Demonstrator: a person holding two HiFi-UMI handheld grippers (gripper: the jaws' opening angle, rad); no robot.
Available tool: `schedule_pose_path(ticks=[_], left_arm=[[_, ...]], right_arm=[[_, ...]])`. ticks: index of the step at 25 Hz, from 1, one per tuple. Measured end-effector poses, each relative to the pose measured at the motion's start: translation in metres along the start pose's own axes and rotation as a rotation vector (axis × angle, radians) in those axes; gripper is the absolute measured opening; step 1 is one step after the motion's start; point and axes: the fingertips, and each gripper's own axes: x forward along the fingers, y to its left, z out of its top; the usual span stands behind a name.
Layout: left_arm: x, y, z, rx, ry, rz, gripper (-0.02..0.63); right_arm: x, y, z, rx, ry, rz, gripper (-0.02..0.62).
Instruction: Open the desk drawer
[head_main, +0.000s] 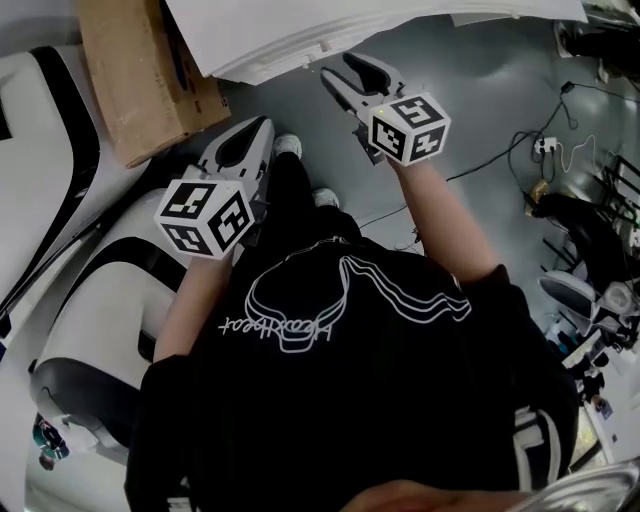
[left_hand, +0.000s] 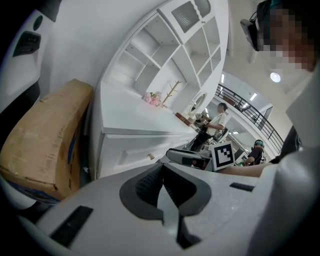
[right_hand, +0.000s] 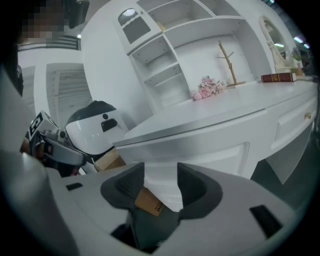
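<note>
**Drawer shut, both grippers short of the desk**

Nothing of the task looks done yet. The white desk (left_hand: 127, 117) stands just ahead of the person, and the drawer (left_hand: 142, 152) under its top sits flush with the front. No handle is held. The right gripper (right_hand: 160, 172) points at the desk front with its fingers apart and nothing between them. The left gripper (left_hand: 163, 167) has its fingers closed together on nothing. The small knob (left_hand: 151, 156) on the drawer is untouched, so reaching, gripping and pulling all appear to remain.

The floor (head_main: 480, 100) is grey. A white rounded machine (head_main: 110, 300) stands at the person's left, and white shelves (right_hand: 200, 55) rise above the desktop. A cardboard box (head_main: 140, 80) leans beside the desk. Cables (head_main: 540, 150) trail across the floor, and pink flowers (right_hand: 209, 88) lie on the desktop.
</note>
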Motion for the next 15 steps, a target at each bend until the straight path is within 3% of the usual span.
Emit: schedule_pose_path(ticks=[5,15], left_arm=[[0.005,0.018,-0.006,-0.024,0.012,0.021,0.005],[0.017,0.036,-0.029,-0.061,0.058,0.031,0.005]], right_arm=[[0.024,-0.03,-0.012,-0.046,0.035,-0.106,0.27],[0.059,-0.059,-0.04,-0.064,0.077,-0.231,0.268]])
